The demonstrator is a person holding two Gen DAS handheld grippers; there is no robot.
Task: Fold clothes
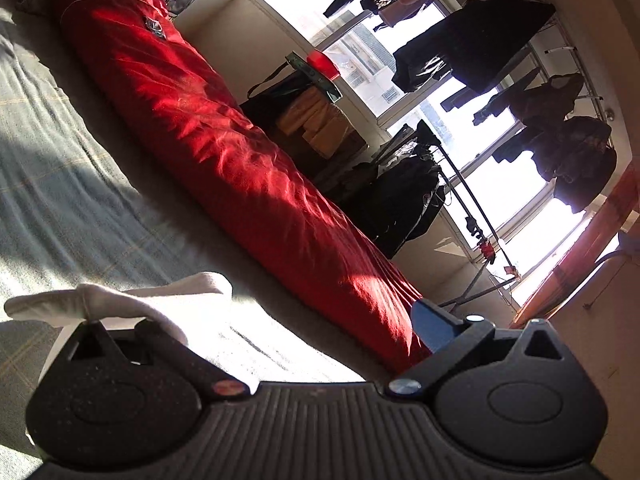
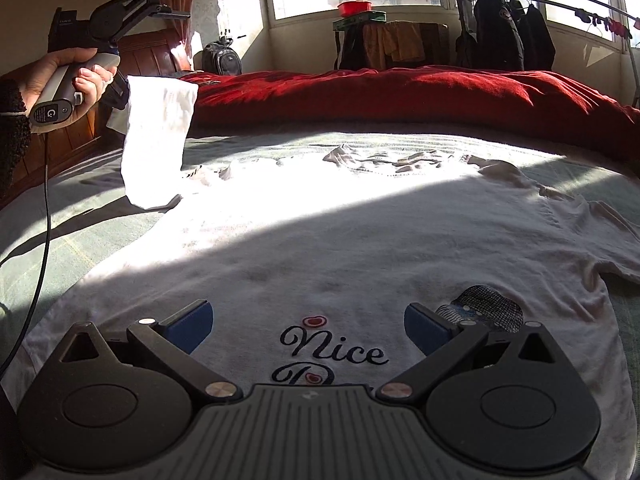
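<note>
A white T-shirt (image 2: 340, 248) with "Nice" printed on it lies spread flat on the bed. My right gripper (image 2: 308, 328) hovers just above its printed lower part, open, with nothing between its blue pads (image 2: 192, 326). At the far left a hand (image 2: 68, 76) holds up the left gripper, and one end of the shirt (image 2: 156, 140) hangs from it, lifted off the bed. In the left wrist view, my left gripper (image 1: 276, 320) has its jaws spread wide. White cloth (image 1: 132, 300) is draped over its left finger and hides it. The right pad (image 1: 432, 324) is bare.
A red quilt (image 2: 400, 96) is bunched along the bed's far side. The grey-green bedspread (image 2: 80, 232) shows around the shirt. A wooden headboard (image 2: 64, 148) stands at the left, with a black cable (image 2: 44, 240) trailing down. Dark clothes hang on a rack (image 2: 508, 36) by the windows.
</note>
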